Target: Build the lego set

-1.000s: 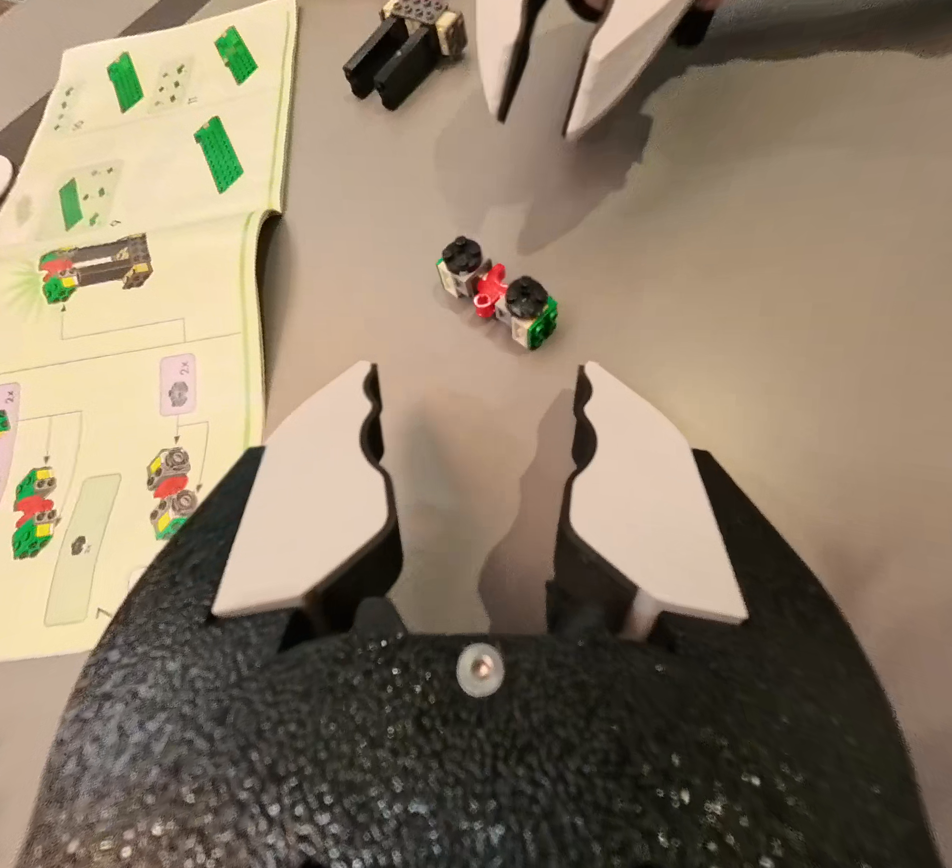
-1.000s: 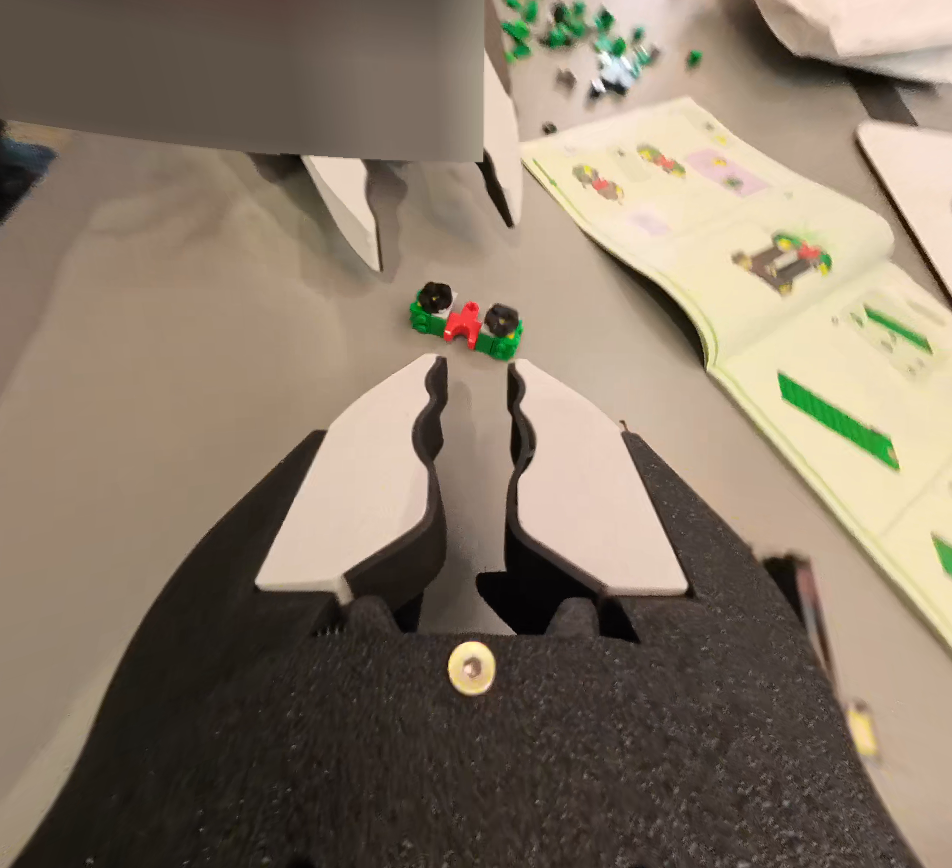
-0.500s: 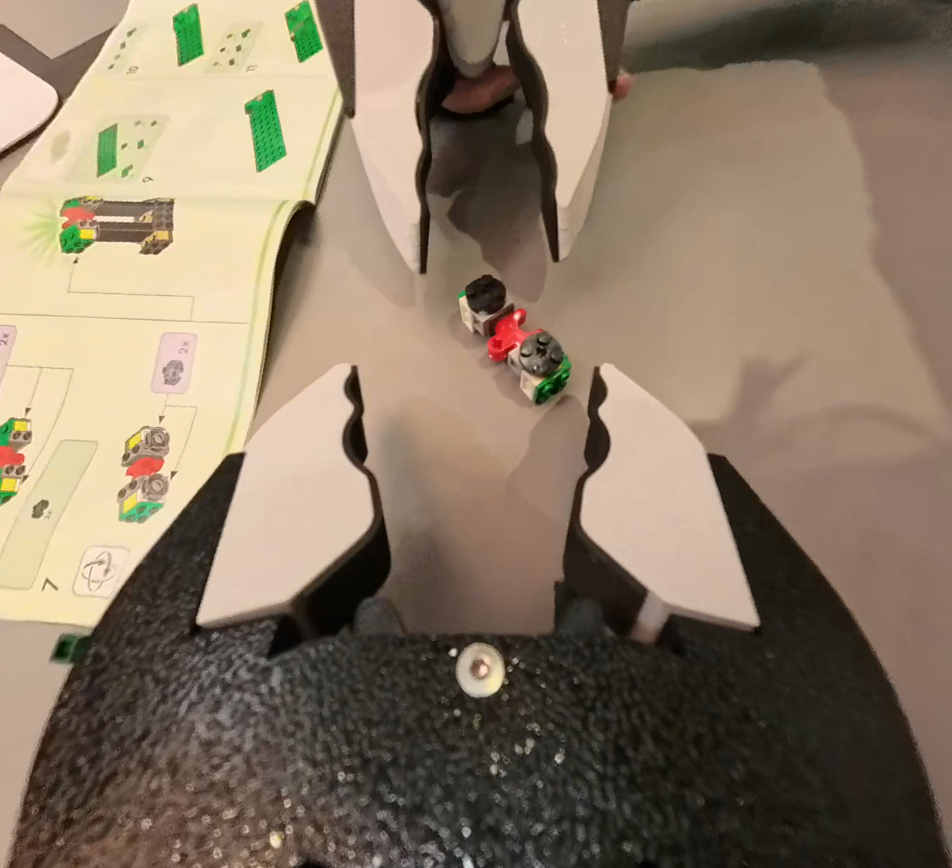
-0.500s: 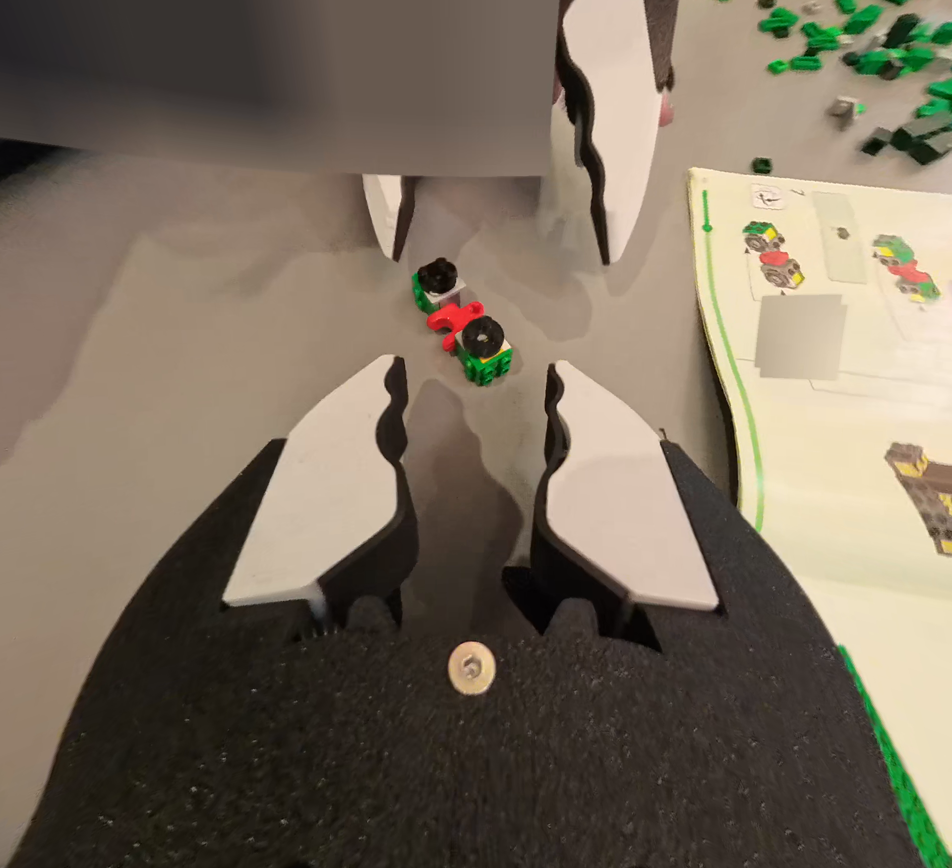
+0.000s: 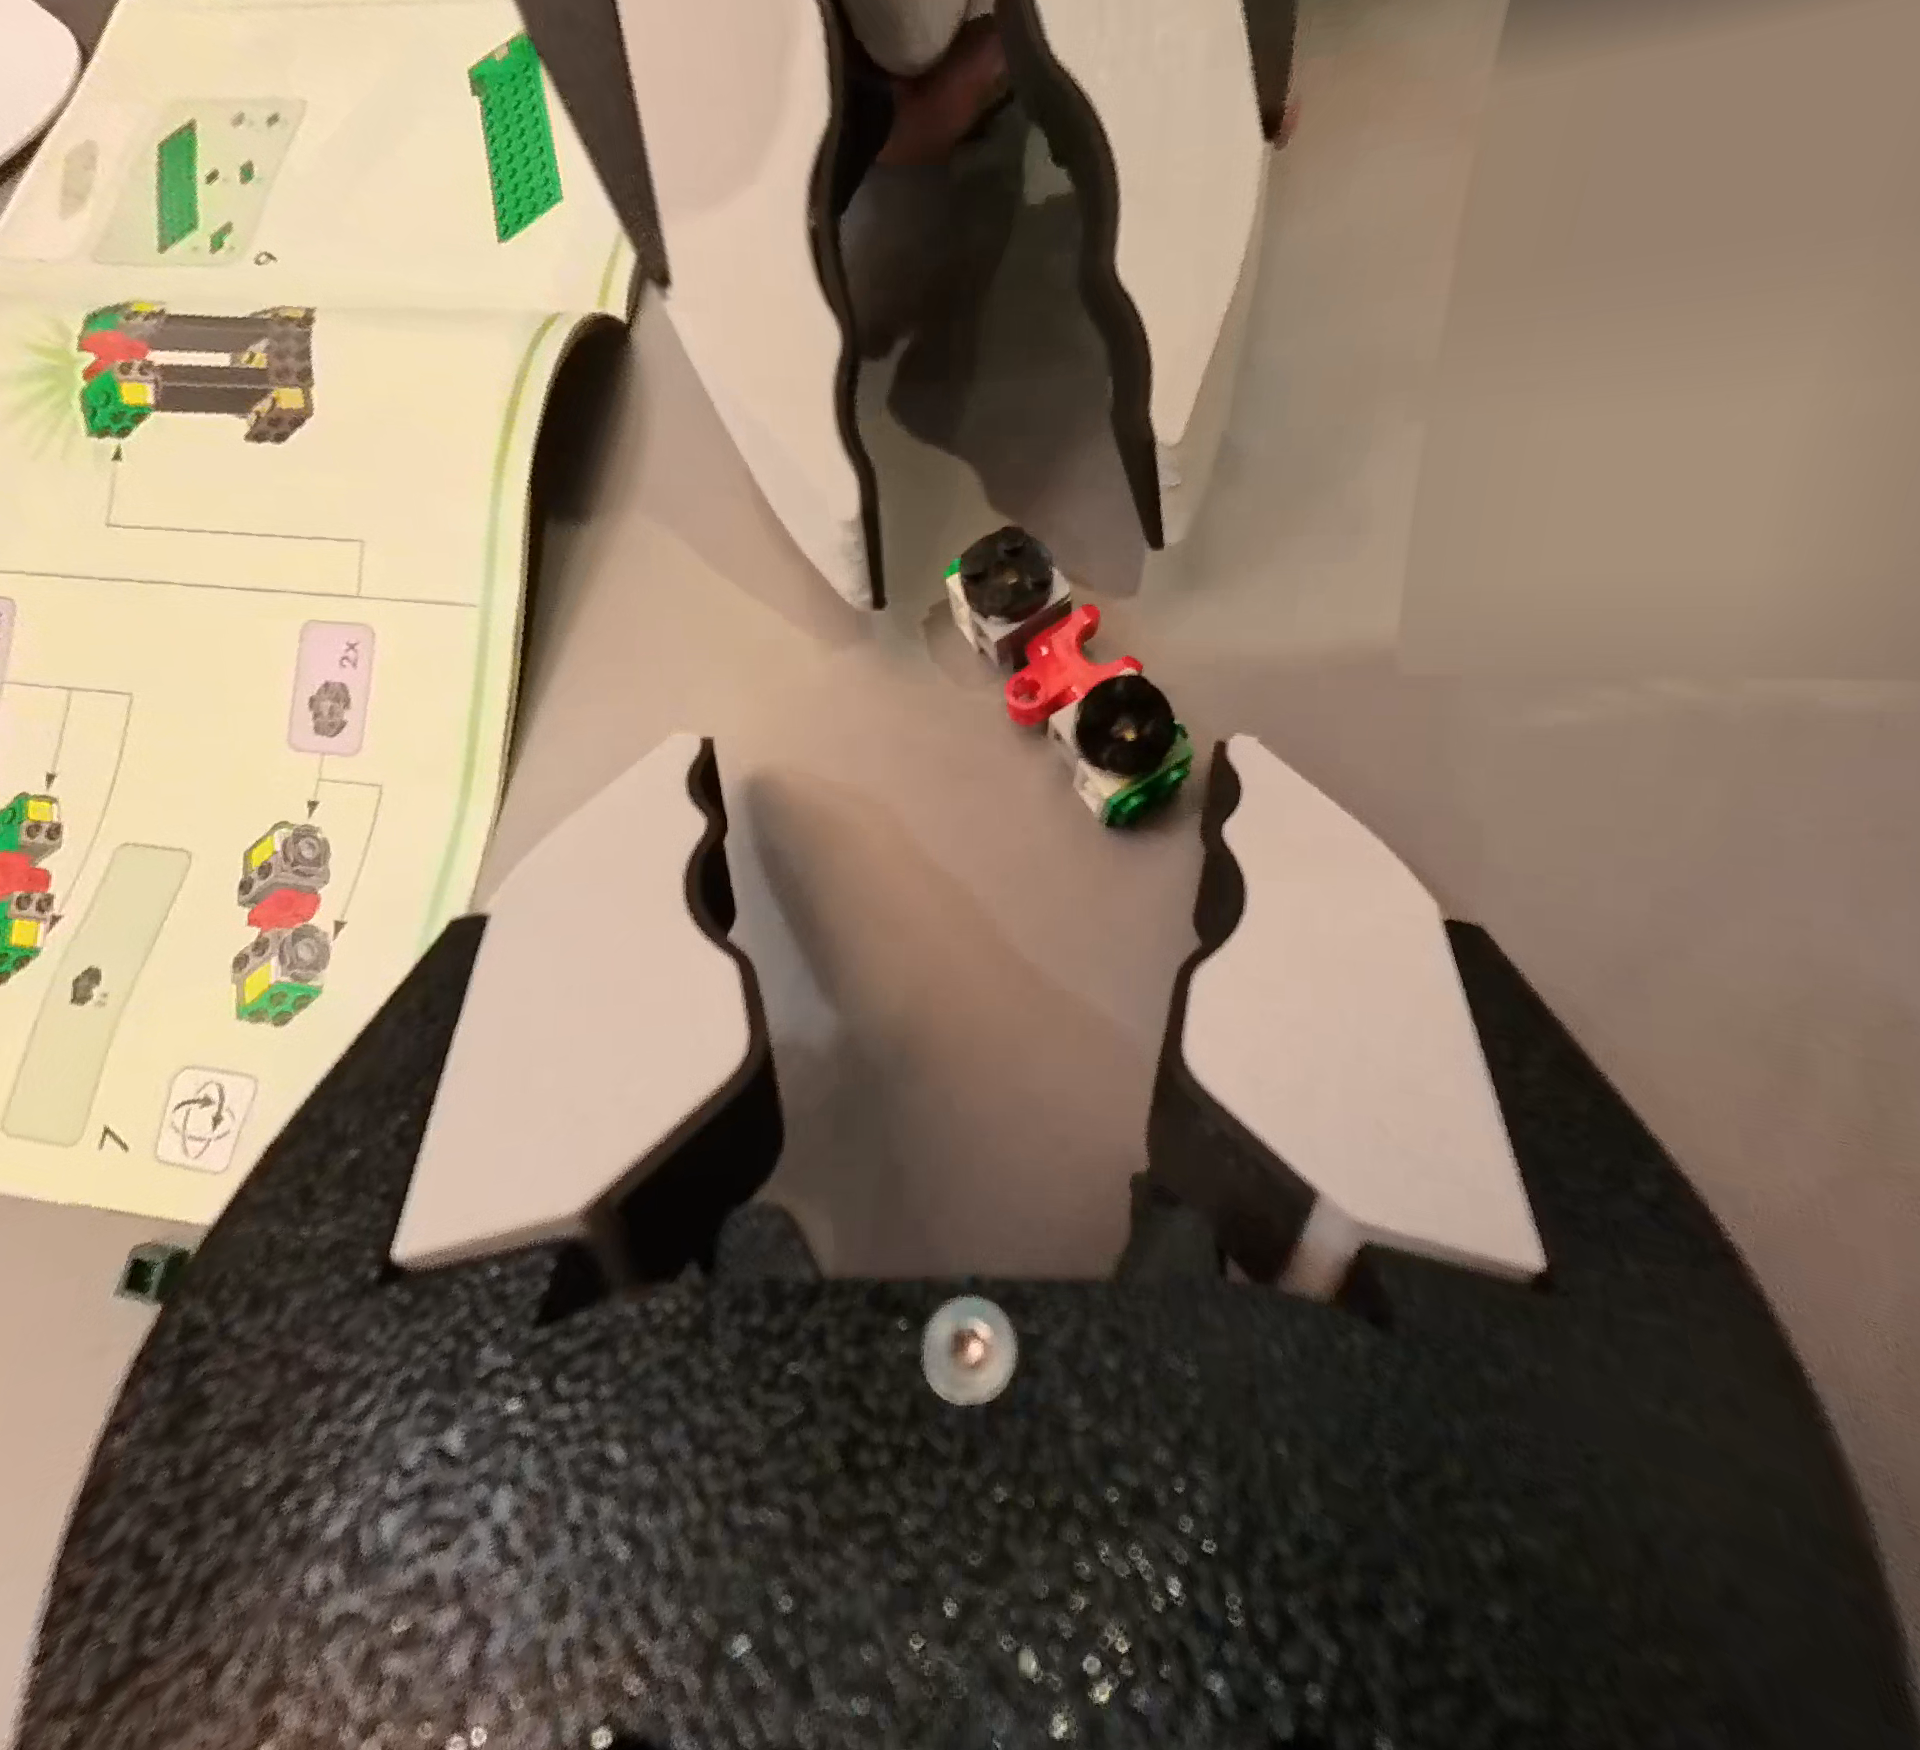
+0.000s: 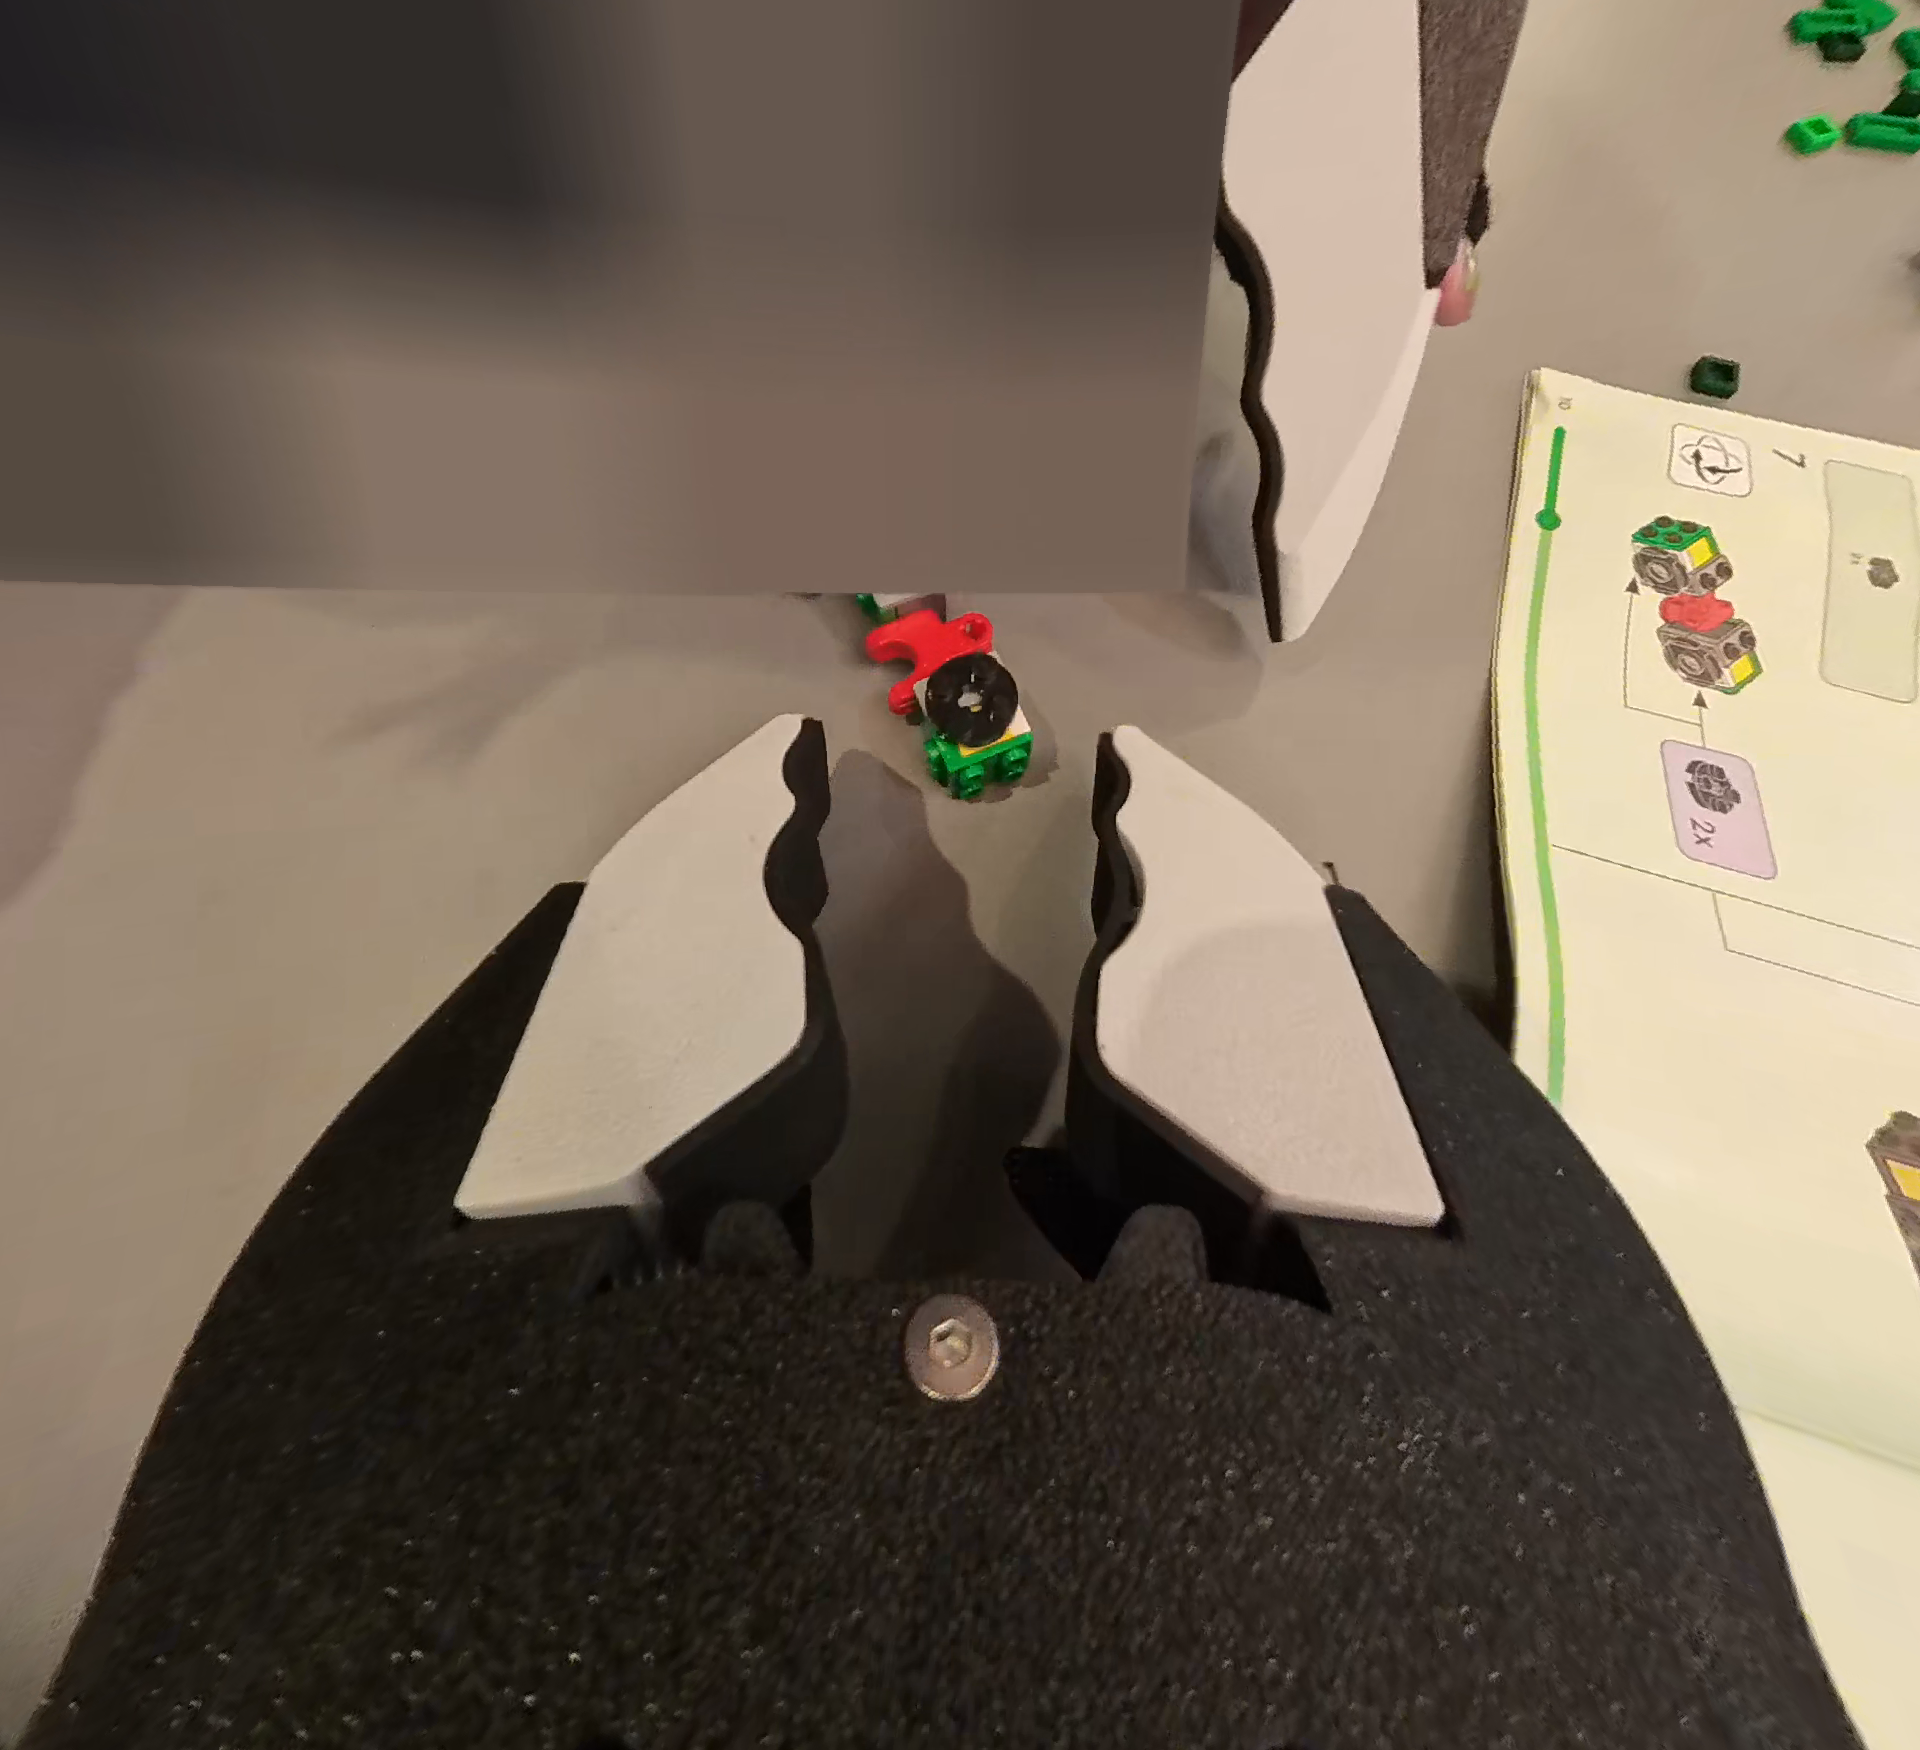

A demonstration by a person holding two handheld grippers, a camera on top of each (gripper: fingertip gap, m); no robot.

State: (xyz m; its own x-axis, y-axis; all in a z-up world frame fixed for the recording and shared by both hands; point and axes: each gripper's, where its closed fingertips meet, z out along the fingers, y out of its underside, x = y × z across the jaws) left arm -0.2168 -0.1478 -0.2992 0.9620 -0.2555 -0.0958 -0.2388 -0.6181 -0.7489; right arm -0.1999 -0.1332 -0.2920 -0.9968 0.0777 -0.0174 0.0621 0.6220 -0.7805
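Note:
A small lego assembly (image 5: 1070, 687) lies on the grey table: two white-and-green blocks with black round caps, joined by a red connector. My left gripper (image 5: 961, 750) is open, and the assembly's near end sits just inside its right fingertip. My right gripper (image 5: 1013, 573) comes in from the far side, open, with its tips around the assembly's far end. In the right wrist view the assembly (image 6: 961, 703) lies just past my open right gripper (image 6: 961, 734). One finger of the left gripper (image 6: 1330, 298) shows beyond it; the rest is hidden by a blurred patch.
The open instruction booklet (image 5: 208, 474) lies left of the assembly and shows at the right in the right wrist view (image 6: 1714, 869). Several loose green and black lego pieces (image 6: 1849, 38) lie beyond the booklet. A small dark green piece (image 5: 145, 1274) sits by my left gripper's body. Both grippers' tips are close together, under 4 cm apart. The small dark green piece (image 5: 145, 1274) is about 12 centimeters from my left fingertips. My right wrist view (image 6: 1724, 371) looks at it from another angle.
Both grippers have closed in on the assembly from opposite sides. The right gripper opened wider. The assembly has turned a little on the table.

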